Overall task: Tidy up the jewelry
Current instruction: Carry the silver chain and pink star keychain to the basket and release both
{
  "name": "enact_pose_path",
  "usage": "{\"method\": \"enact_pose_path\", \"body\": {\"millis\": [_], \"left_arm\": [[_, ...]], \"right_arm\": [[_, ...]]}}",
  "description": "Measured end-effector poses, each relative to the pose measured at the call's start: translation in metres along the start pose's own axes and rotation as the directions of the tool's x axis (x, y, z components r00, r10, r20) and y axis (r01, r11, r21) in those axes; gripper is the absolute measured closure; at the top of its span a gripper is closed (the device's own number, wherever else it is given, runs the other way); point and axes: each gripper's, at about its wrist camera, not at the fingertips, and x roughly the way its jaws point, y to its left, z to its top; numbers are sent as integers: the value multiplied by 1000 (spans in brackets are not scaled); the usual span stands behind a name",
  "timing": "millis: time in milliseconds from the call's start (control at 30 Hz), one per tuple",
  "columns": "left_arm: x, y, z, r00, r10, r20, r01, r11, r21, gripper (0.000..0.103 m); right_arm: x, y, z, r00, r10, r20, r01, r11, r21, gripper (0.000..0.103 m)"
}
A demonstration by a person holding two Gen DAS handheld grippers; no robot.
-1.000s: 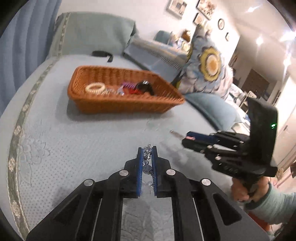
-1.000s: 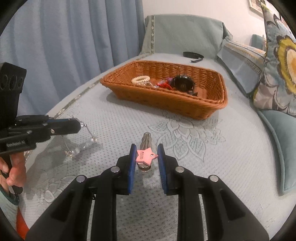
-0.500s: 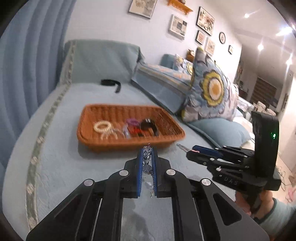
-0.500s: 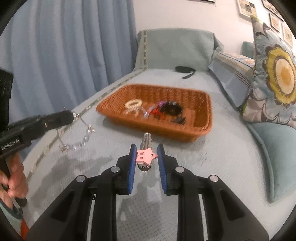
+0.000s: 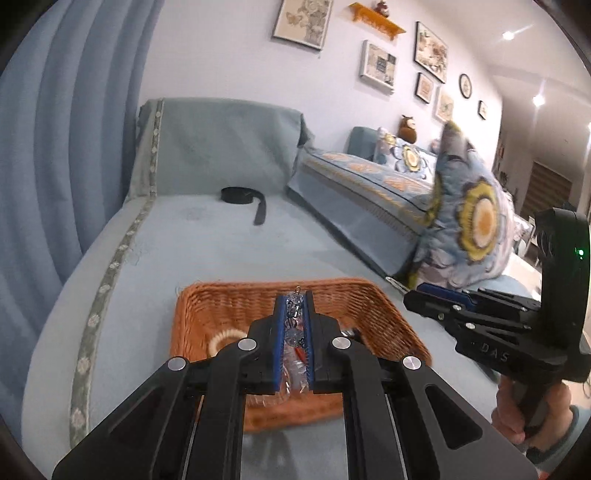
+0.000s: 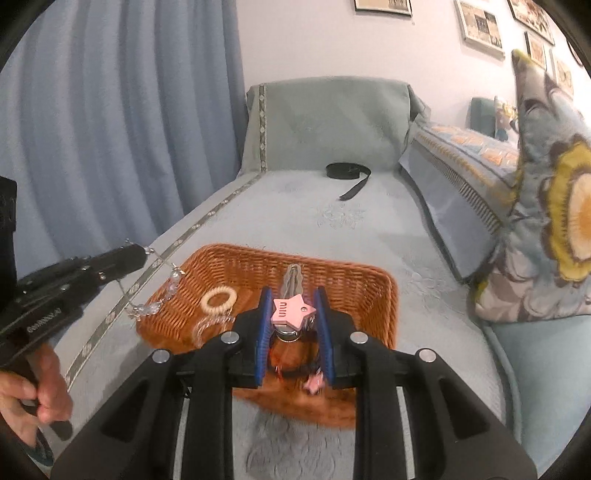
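You are facing a long daybed [image 5: 192, 251] covered in pale blue-green quilted fabric with a patterned trim band [image 5: 110, 273] along its left edge. Blue curtains [image 5: 55, 147] hang in folds to your left. A matching covered backrest [image 6: 328, 122] stands at the far end, against a pale wall [image 5: 221, 55] hung with framed pictures [image 5: 378, 64], a small orange shelf [image 5: 373, 20] and a round clock [image 5: 465, 85]. To your right, floral cushions [image 5: 476, 221] lean along the side bolster [image 5: 362, 192]. Ceiling spotlights [image 5: 509, 35] glow far right.
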Motion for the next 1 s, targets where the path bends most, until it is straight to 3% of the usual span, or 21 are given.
{"method": "enact_pose_path", "body": {"millis": [333, 700, 767, 833, 900, 1000], "left_arm": [[67, 22, -23, 996, 35, -80, -41, 996, -76, 96], [79, 31, -39, 991, 41, -127, -52, 995, -81, 95], [77, 28, -40, 990, 50, -128, -59, 996, -68, 85], [71, 27, -39, 992, 51, -112, -58, 996, -66, 61], [58, 25, -37, 996, 42, -82, -48, 996, -78, 56], [34, 27, -33, 999, 21, -40, -25, 994, -107, 55]], "right_arm": [[83, -13, 6, 986, 57, -159, -35, 989, 141, 83], [103, -15, -7, 983, 21, -184, 6, 989, 146, 83], [102, -15, -8, 983, 24, -179, 3, 989, 150, 82], [102, -17, -7, 983, 32, -183, -1, 986, 165, 81], [97, -21, -7, 982, 41, -187, -6, 983, 182, 74], [79, -25, -5, 987, 43, -155, -14, 983, 185, 73]]}}
